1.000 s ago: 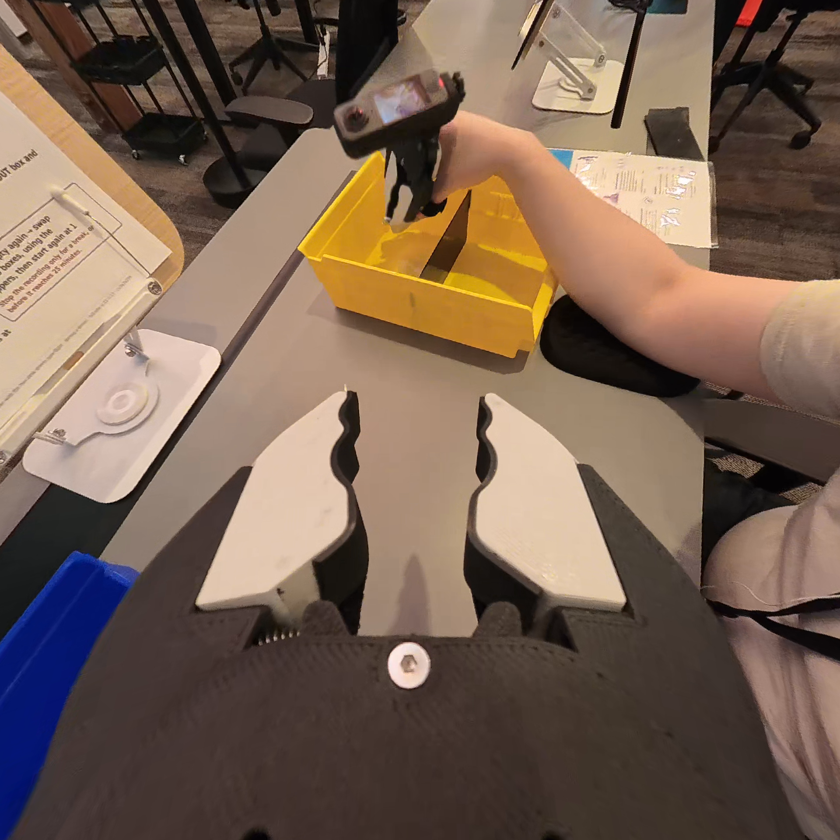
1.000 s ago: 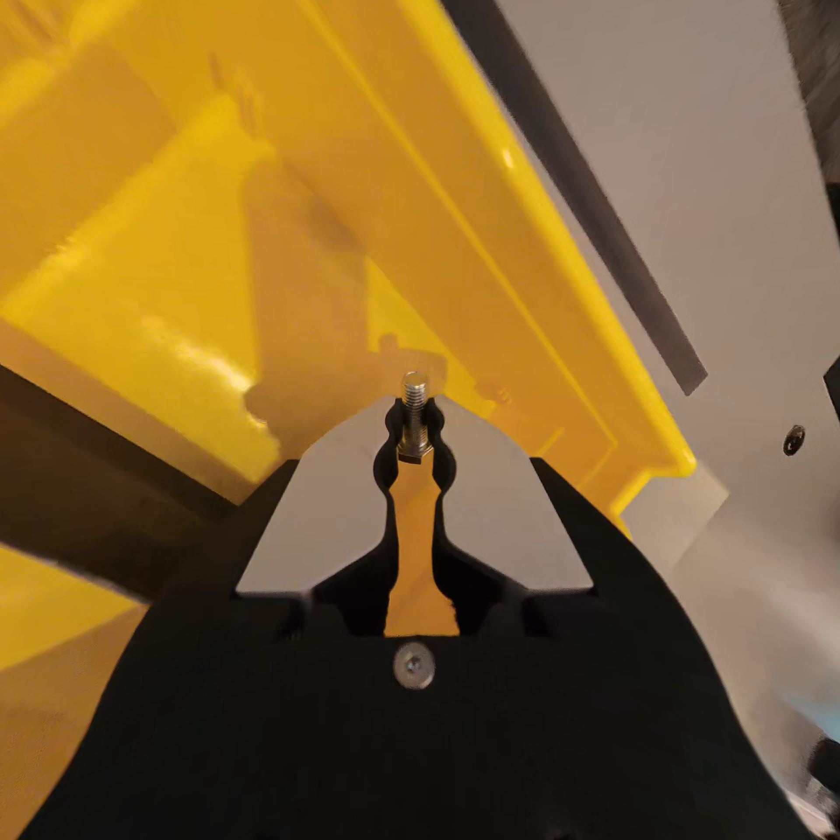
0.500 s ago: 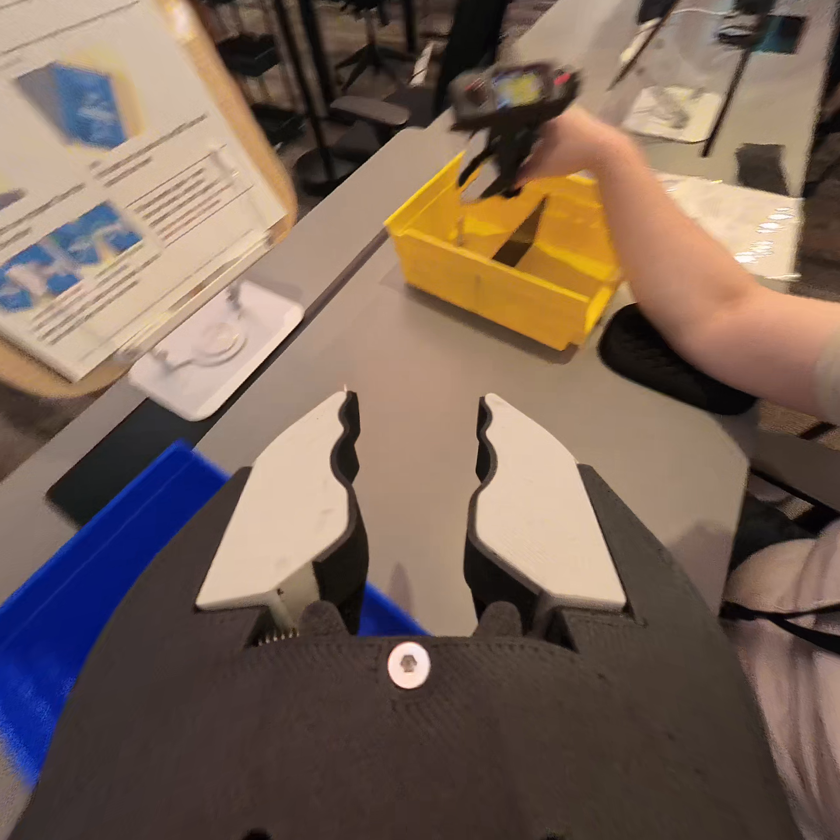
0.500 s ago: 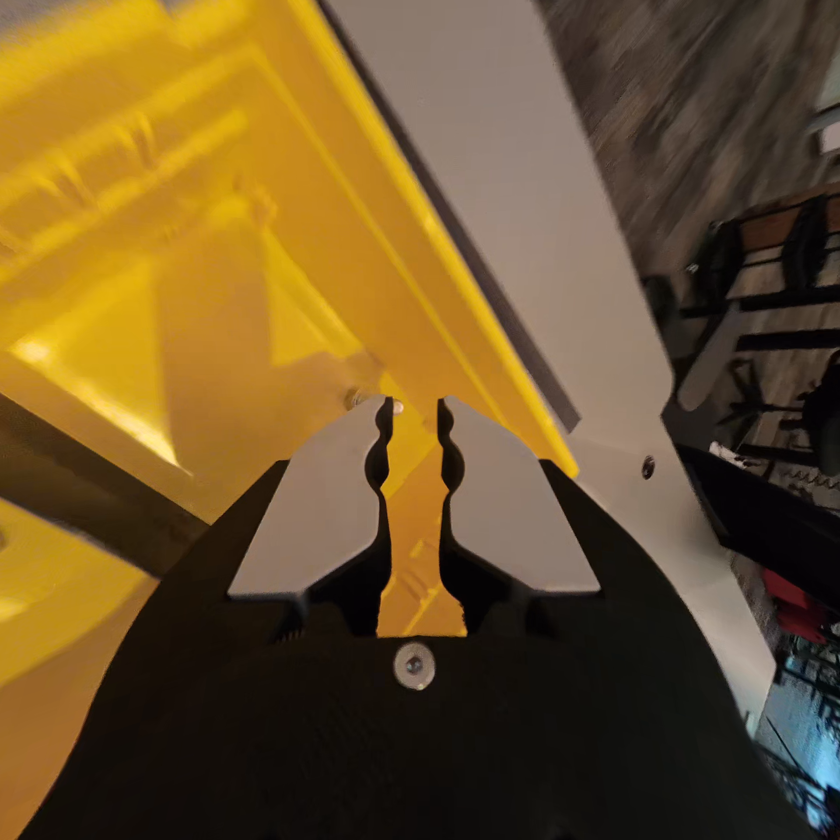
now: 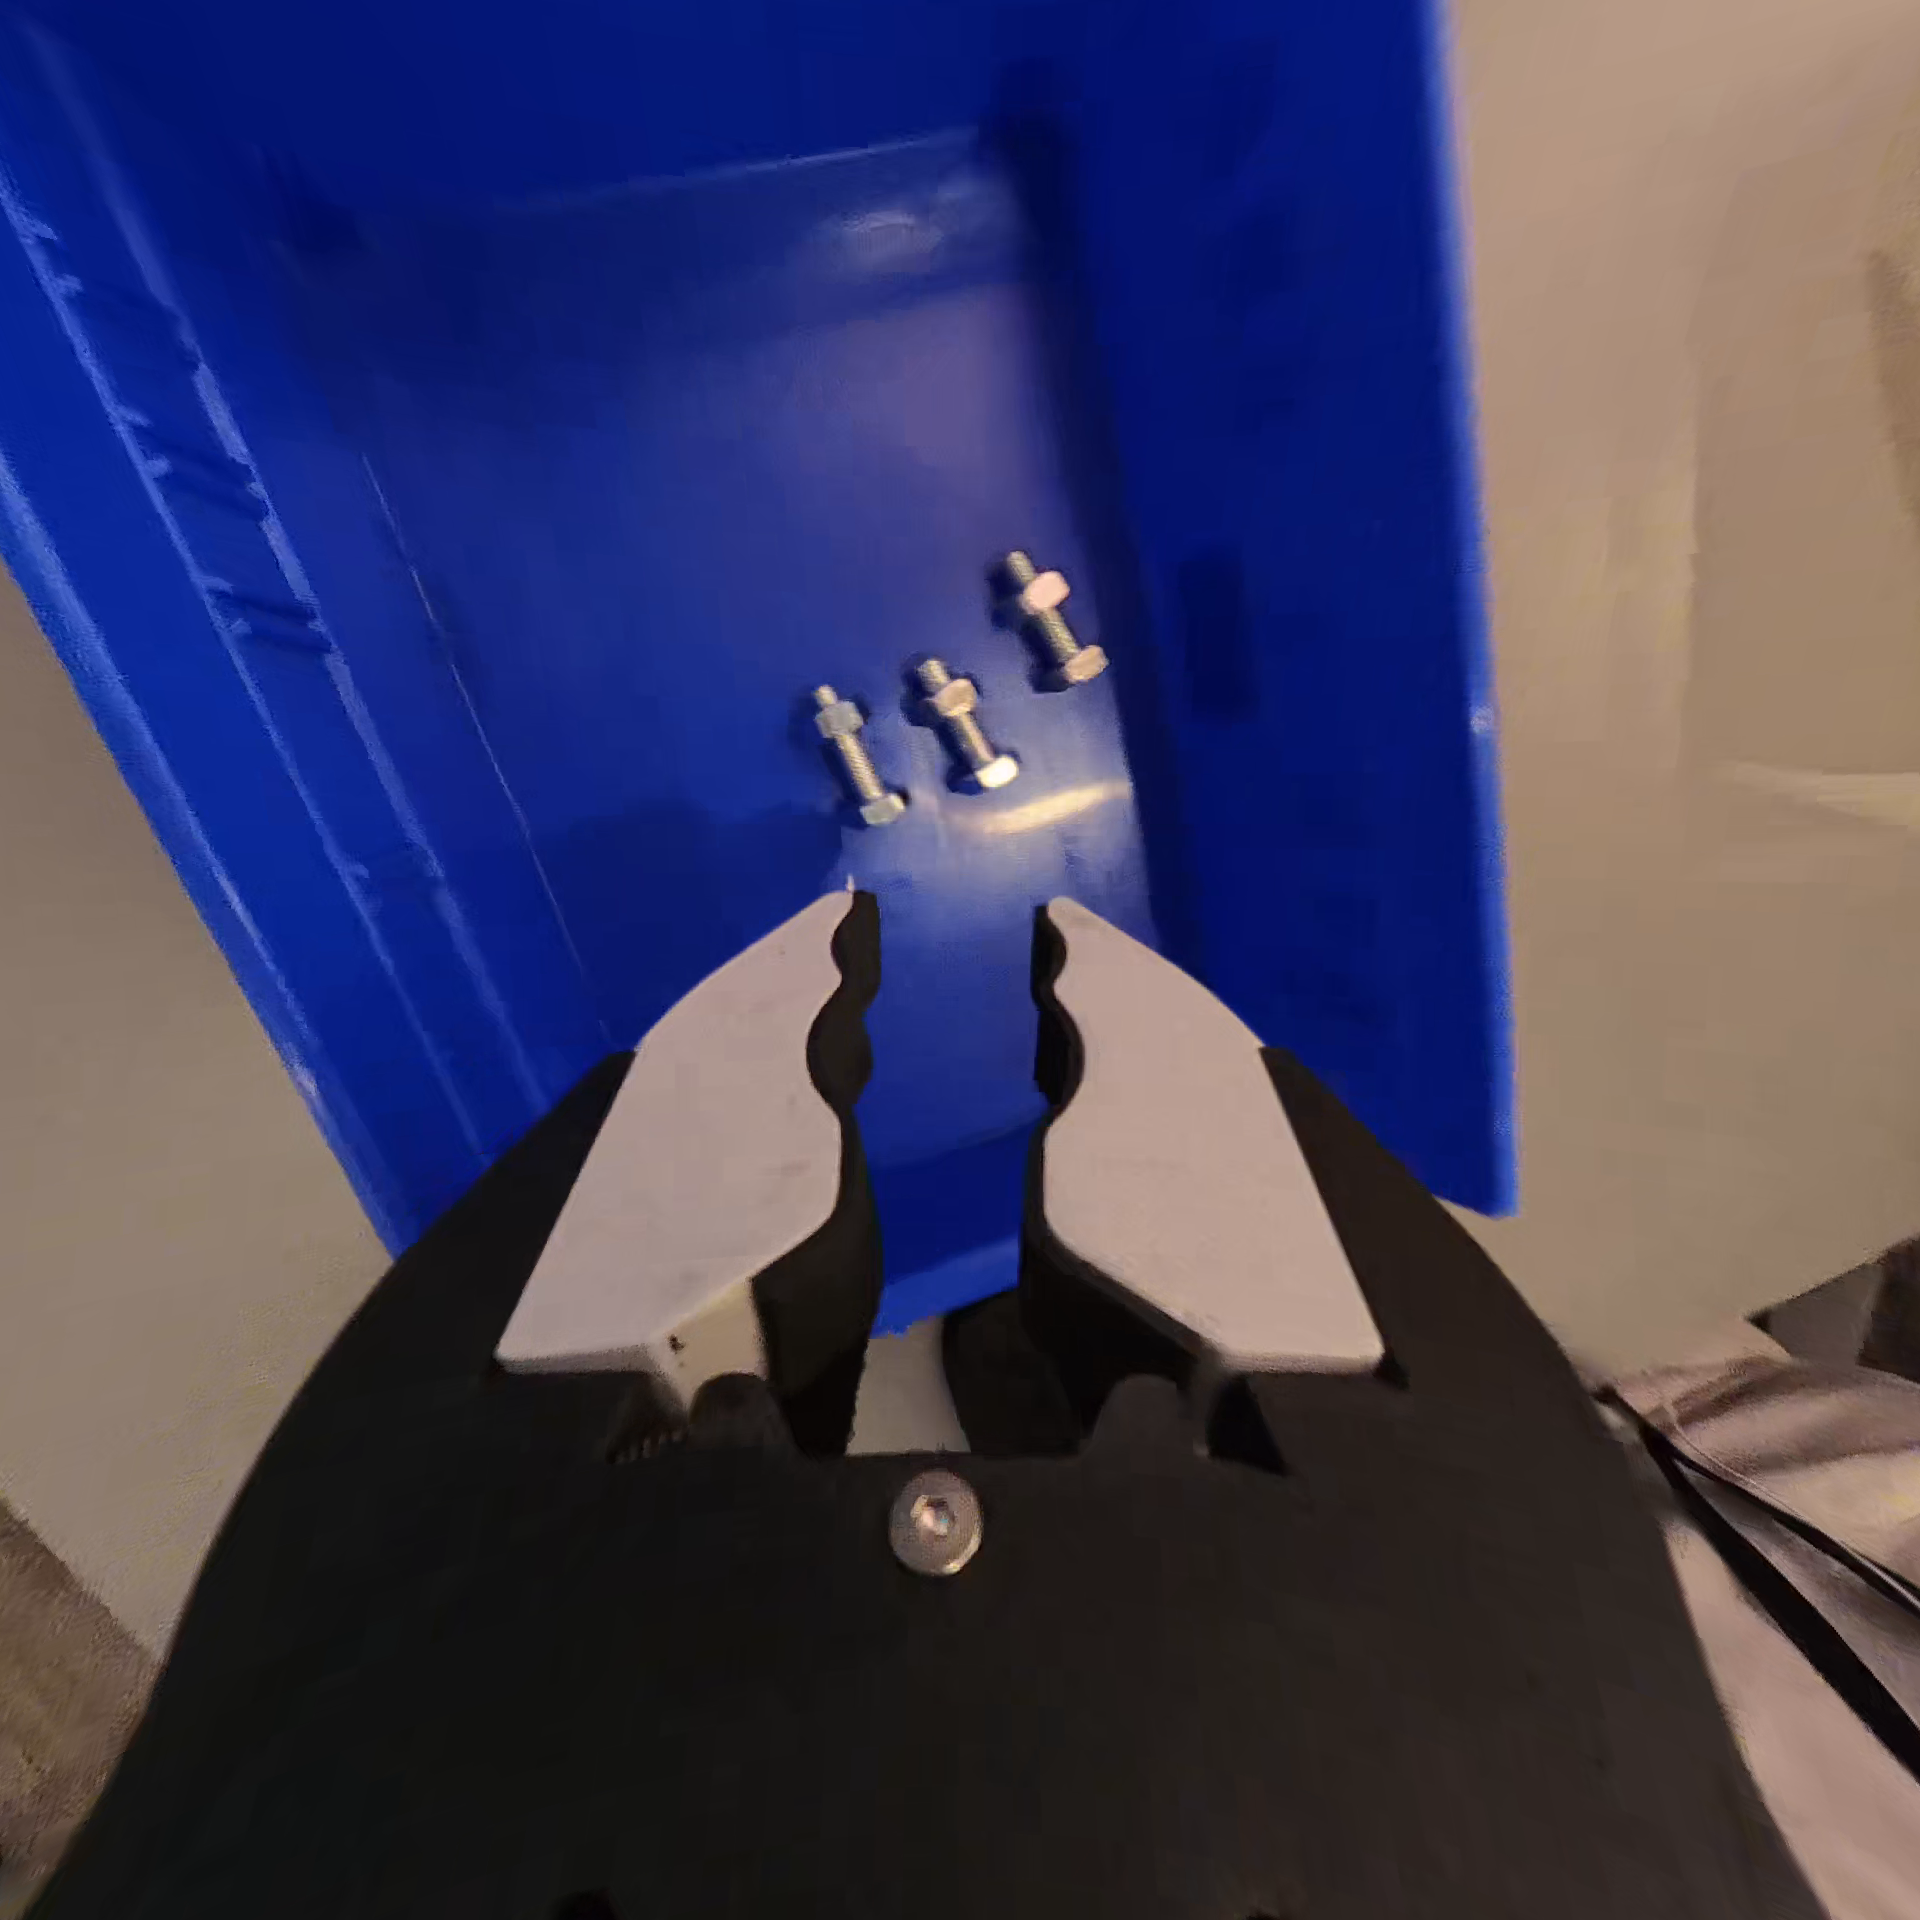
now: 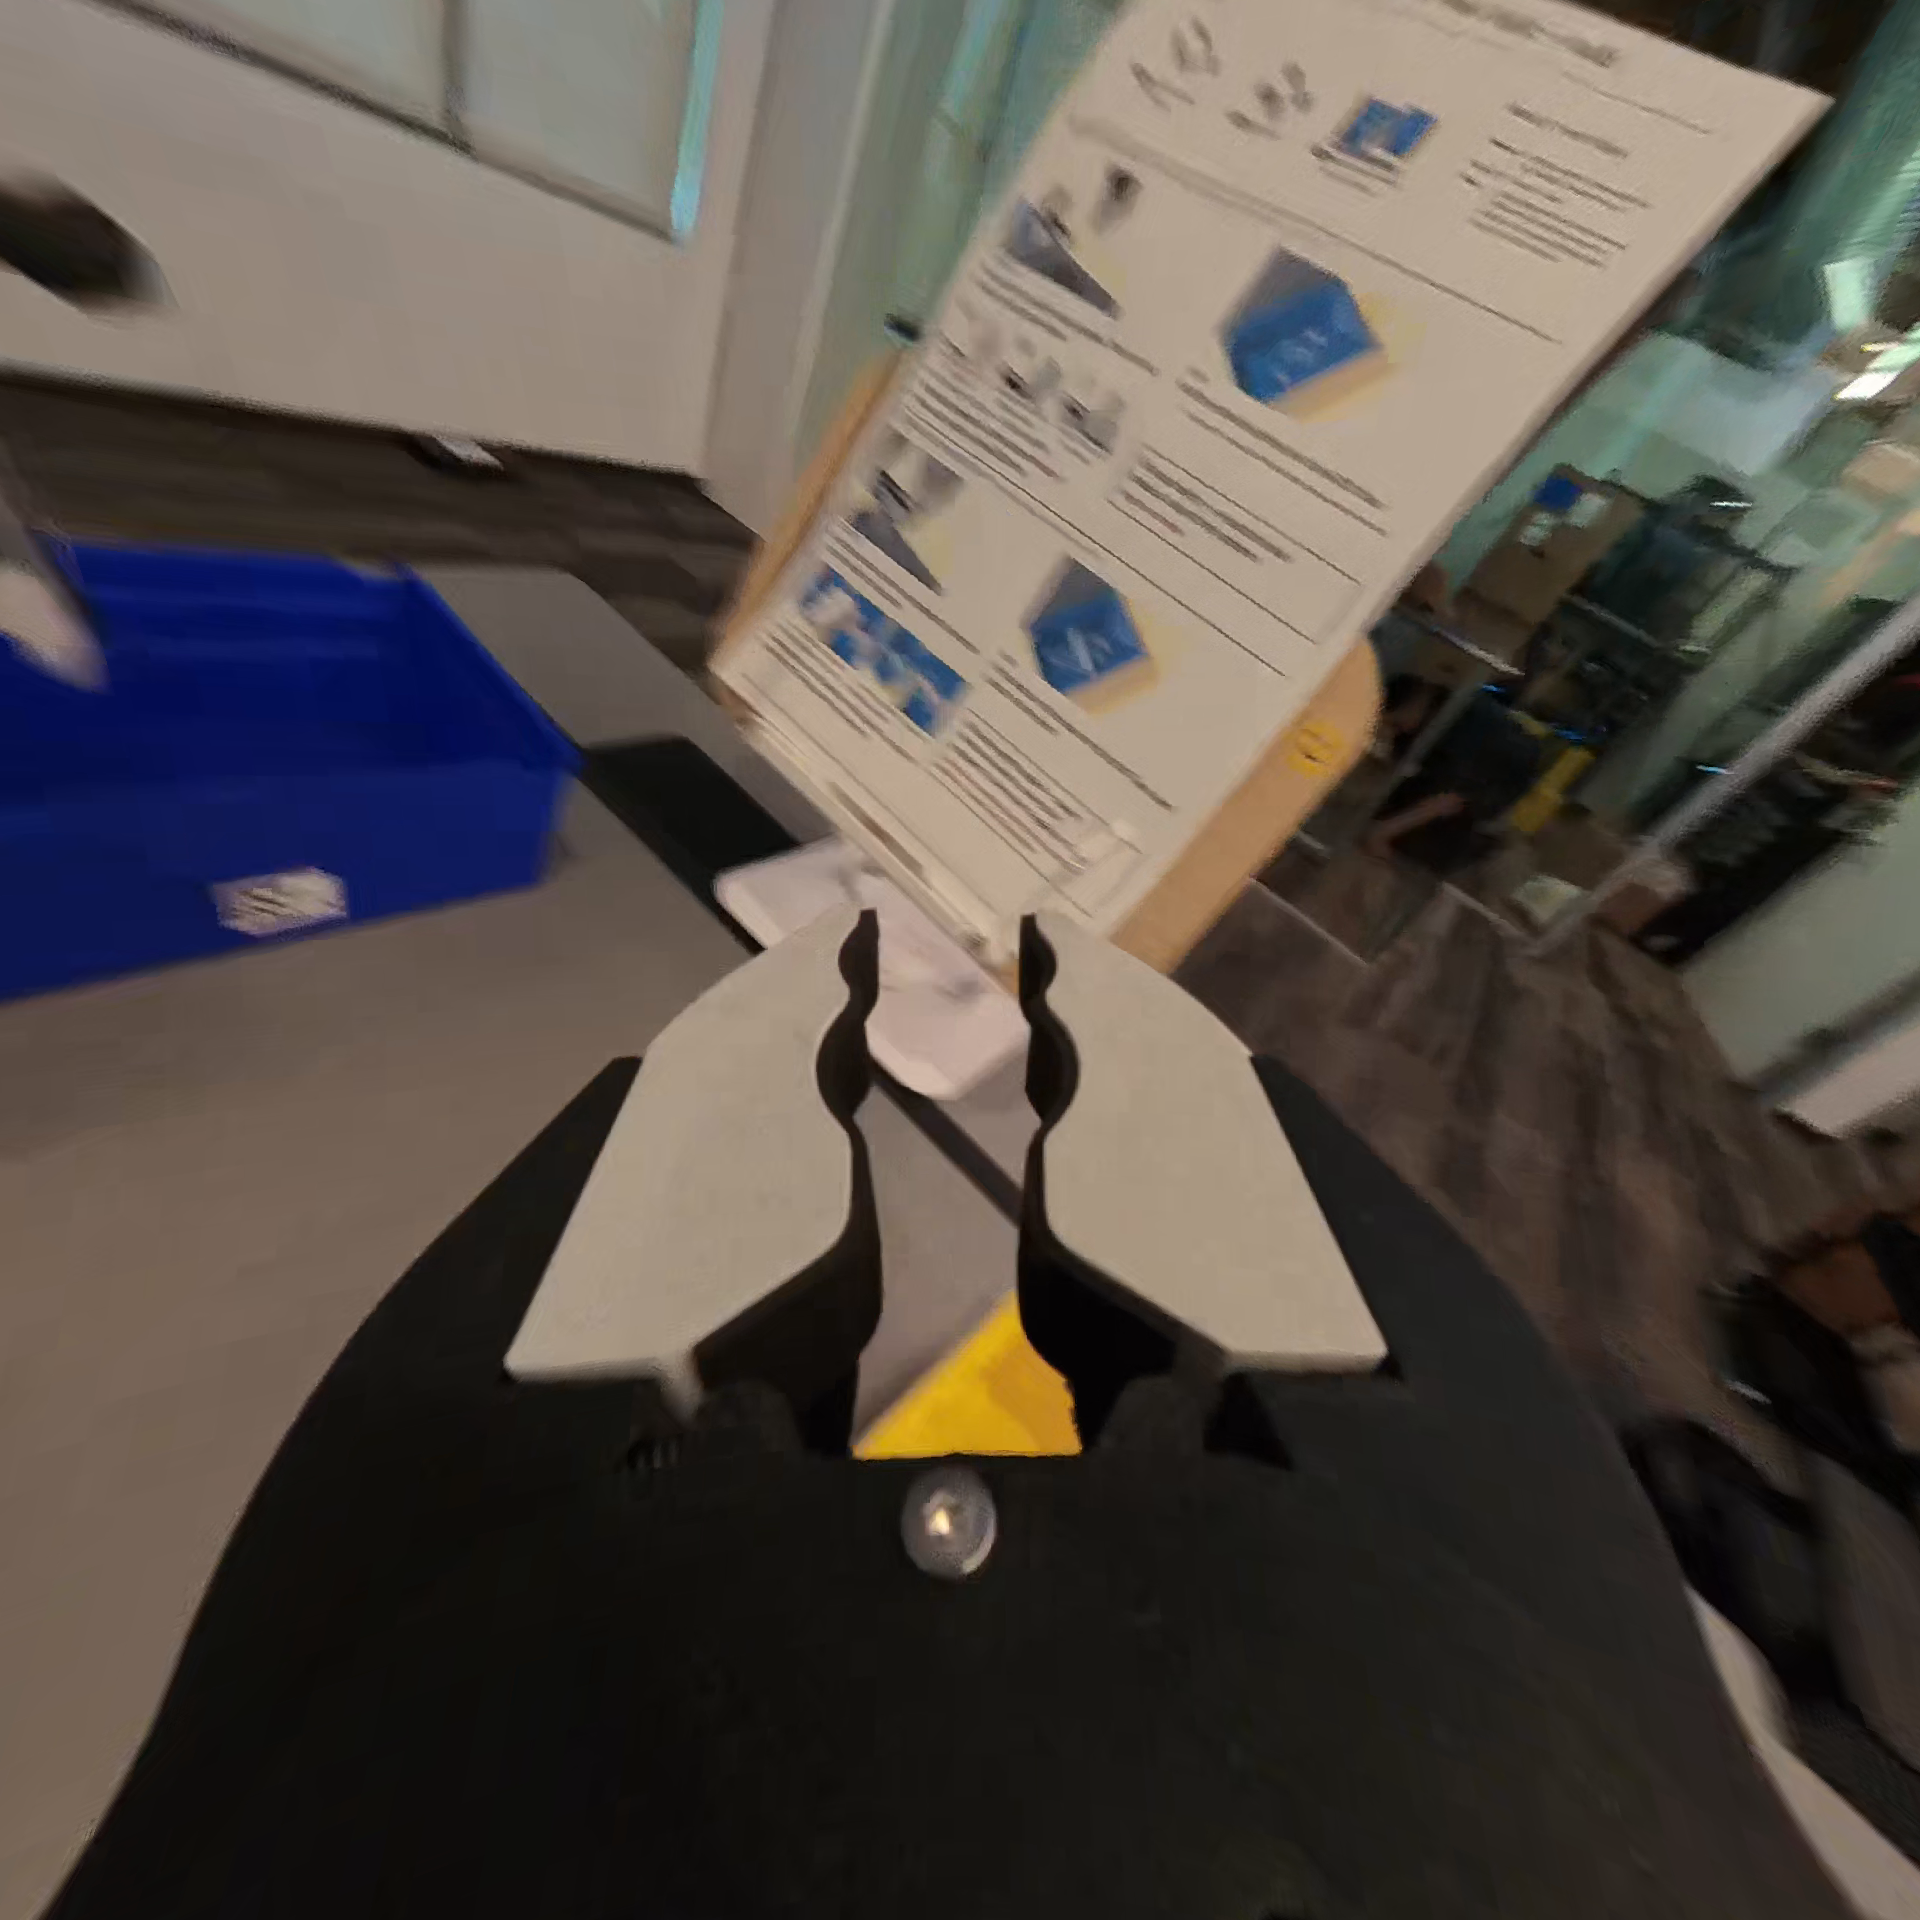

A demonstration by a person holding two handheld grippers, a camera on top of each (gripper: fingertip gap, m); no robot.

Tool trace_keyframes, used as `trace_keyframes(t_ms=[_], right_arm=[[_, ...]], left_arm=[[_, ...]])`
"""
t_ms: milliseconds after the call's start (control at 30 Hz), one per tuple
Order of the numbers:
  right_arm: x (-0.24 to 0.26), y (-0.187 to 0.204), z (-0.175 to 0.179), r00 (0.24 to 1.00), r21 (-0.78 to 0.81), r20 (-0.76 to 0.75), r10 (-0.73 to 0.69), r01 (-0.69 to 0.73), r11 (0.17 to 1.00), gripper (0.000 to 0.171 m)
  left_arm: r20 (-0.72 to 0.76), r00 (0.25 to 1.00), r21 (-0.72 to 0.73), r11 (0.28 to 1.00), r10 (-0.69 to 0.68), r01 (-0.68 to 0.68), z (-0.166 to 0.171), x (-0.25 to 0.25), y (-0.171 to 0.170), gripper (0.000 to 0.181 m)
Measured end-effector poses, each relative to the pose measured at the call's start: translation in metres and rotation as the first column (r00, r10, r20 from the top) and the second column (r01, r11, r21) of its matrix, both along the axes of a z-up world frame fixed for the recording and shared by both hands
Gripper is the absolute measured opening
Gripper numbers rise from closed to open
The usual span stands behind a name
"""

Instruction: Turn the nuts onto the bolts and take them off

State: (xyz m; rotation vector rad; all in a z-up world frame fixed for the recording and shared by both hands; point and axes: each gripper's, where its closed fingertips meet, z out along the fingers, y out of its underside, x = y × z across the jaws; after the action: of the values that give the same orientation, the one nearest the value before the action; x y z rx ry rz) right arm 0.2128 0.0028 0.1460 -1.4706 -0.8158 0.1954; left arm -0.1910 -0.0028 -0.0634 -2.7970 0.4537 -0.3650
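In the left wrist view, three bolts with nuts on them lie on the floor of a blue bin (image 5: 623, 468): a left one (image 5: 854, 755), a middle one (image 5: 964, 727) and a right one (image 5: 1051, 618). My left gripper (image 5: 951, 904) is open and empty, pointing down into the bin just short of the bolts. My right gripper (image 6: 948, 930) is open and empty, held above the grey table. A corner of the yellow bin (image 6: 971, 1392) shows between its fingers. The blue bin (image 6: 260, 727) also shows at the left of the right wrist view.
An instruction board (image 6: 1195, 436) on a white stand (image 6: 935, 997) rises ahead of the right gripper at the table's edge. The grey table (image 6: 260, 1143) spreads to the left. Beyond the edge are carpet and shelving. The left gripper's blurred tip (image 6: 42, 613) shows over the blue bin. Spacing between my two grippers at the tips: around 45 cm.
The right gripper opened, let go of the bolt in the yellow bin, and swung up and away toward the board. The left gripper swung left and down into the blue bin.
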Motion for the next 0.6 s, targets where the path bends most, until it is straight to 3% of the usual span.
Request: trace_keyframes(t_ms=[67,133,267,600], right_arm=[[-0.042,-0.041,0.021,0.963,0.007,-0.145,0.226,-0.227,0.974,0.027],[-0.068,-0.069,0.035,0.917,0.052,-0.214,0.335,-0.332,0.942,0.028],[-0.09,-0.076,0.029,0.926,0.088,-0.168,0.338,-0.327,0.941,0.051],[-0.094,-0.054,0.013,0.908,0.006,-0.253,0.335,-0.345,0.939,0.049]], left_arm=[[-0.035,0.999,0.0,1.0,0.013,-0.013,-0.012,-0.005,0.013,0.028],[-0.048,0.999,-0.022,1.0,0.005,-0.007,-0.022,-0.004,0.019,0.028],[-0.17,0.982,-0.067,0.996,-0.076,0.066,-0.047,-0.002,0.027,0.031],[-0.301,0.948,-0.229,0.973,-0.103,0.033,-0.092,-0.005,0.027,0.034]])
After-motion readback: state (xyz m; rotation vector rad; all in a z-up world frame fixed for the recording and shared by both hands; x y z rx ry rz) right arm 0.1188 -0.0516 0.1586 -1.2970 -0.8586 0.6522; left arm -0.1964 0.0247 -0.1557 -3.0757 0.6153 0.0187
